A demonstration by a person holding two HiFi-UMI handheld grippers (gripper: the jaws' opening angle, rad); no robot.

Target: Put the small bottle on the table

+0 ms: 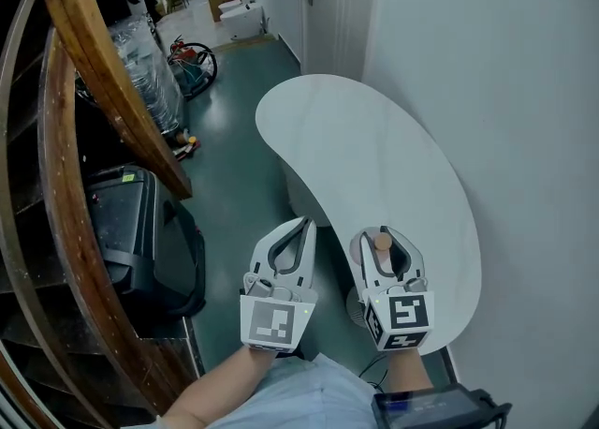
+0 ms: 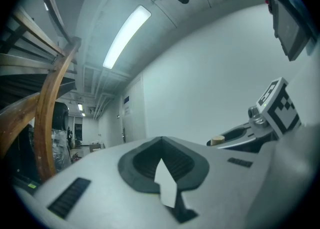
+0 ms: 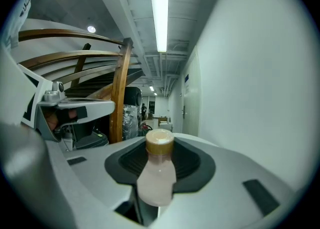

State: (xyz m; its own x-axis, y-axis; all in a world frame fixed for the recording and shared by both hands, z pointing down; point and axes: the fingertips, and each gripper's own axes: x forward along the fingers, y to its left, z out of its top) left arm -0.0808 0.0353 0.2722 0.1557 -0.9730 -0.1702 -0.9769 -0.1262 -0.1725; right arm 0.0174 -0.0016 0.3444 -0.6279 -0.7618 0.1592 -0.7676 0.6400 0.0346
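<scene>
A curved wooden handrail (image 1: pixel 103 71) arcs above what looks like a black case (image 1: pixel 140 230) on green floor (image 1: pixel 234 146).

white wall (image 1: pixel 487 62) | green floor (image 1: pixel 234 160) | wooden stair rail (image 1: pixel 105 66) | strip light (image 3: pixel 160 18) lit

The small bottle (image 3: pixel 157 175), with a pale pinkish body and a tan cap, is held cap-up in the right gripper (image 1: pixel 384 232), over the near edge of the white table (image 1: pixel 374 146).

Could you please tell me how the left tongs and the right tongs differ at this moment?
The right tongs grip a small bottle; the left tongs hold nothing. The right tongs stand parted around it; the left tongs' tips meet. Both point forward, side by side, near the white table.
</scene>
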